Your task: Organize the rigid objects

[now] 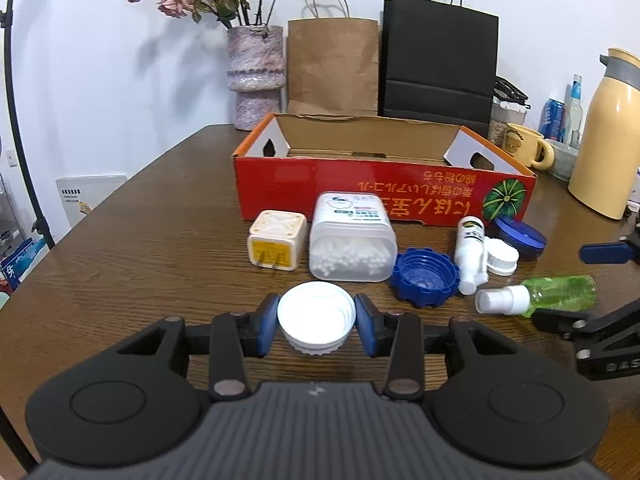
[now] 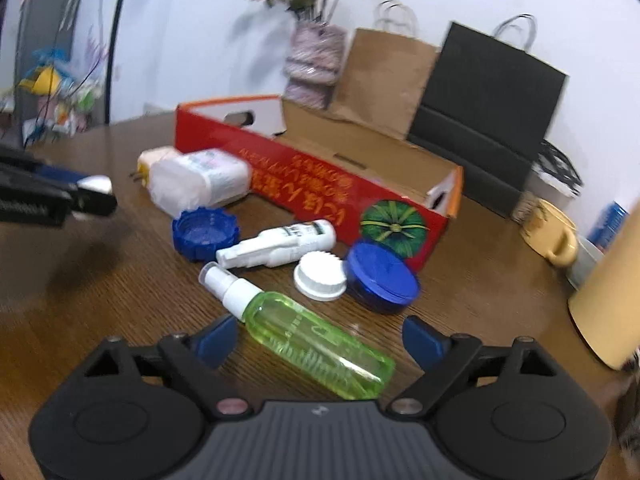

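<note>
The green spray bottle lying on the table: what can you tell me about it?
The green spray bottle is clear lime plastic with a white pump top and clear cap. It lies on its side on the wooden table, nozzle toward the white bottle, between the open fingers of the right hand-held gripper, which do not press it.

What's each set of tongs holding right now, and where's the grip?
Left tongs: white cap, pinched across its sides. Right tongs: nothing held; open astride the green spray bottle.

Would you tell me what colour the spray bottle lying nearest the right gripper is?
The spray bottle is translucent green with a white nozzle, clearest in the right wrist view.
</note>
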`<act>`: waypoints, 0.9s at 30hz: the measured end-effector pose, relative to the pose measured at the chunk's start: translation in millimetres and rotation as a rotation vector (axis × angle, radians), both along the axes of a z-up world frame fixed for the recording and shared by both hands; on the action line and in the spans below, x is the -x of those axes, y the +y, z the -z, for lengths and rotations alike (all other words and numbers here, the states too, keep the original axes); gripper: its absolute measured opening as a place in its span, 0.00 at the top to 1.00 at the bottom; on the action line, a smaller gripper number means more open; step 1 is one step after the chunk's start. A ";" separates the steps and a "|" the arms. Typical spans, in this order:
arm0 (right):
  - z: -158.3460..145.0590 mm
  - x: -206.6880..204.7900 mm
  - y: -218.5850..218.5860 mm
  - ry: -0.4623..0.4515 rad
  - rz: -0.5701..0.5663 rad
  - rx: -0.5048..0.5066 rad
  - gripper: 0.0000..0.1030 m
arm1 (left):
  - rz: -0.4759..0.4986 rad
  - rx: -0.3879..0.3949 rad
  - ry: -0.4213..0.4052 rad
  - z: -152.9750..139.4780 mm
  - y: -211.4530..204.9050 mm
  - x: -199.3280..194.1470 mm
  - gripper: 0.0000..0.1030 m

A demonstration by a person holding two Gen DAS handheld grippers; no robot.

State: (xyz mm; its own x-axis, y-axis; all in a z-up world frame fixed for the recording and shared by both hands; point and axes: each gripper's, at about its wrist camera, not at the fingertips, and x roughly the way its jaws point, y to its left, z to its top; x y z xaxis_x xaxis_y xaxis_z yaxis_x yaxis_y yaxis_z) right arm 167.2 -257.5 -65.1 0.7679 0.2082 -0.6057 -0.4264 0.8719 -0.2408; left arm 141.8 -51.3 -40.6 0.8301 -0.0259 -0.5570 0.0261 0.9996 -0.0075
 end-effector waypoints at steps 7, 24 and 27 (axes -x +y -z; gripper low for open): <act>3.5 -13.7 -0.5 0.086 -0.011 -0.063 0.46 | -0.011 0.002 -0.003 -0.5 5.2 1.5 0.60; -1.8 -5.7 -11.2 0.204 0.137 -0.242 0.66 | 0.003 0.006 0.001 -0.2 2.7 4.5 0.60; -0.5 -5.3 -8.7 0.216 0.128 -0.219 0.68 | 0.007 0.007 -0.003 -1.1 3.2 4.6 0.60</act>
State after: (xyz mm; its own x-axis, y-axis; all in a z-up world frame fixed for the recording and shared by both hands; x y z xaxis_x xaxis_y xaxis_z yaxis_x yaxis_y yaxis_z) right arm 172.4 -266.2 -64.7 0.6548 0.2619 -0.7090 -0.3309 0.9427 0.0426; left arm 137.2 -48.1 -39.5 0.8314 -0.0358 -0.5545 0.0331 0.9993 -0.0149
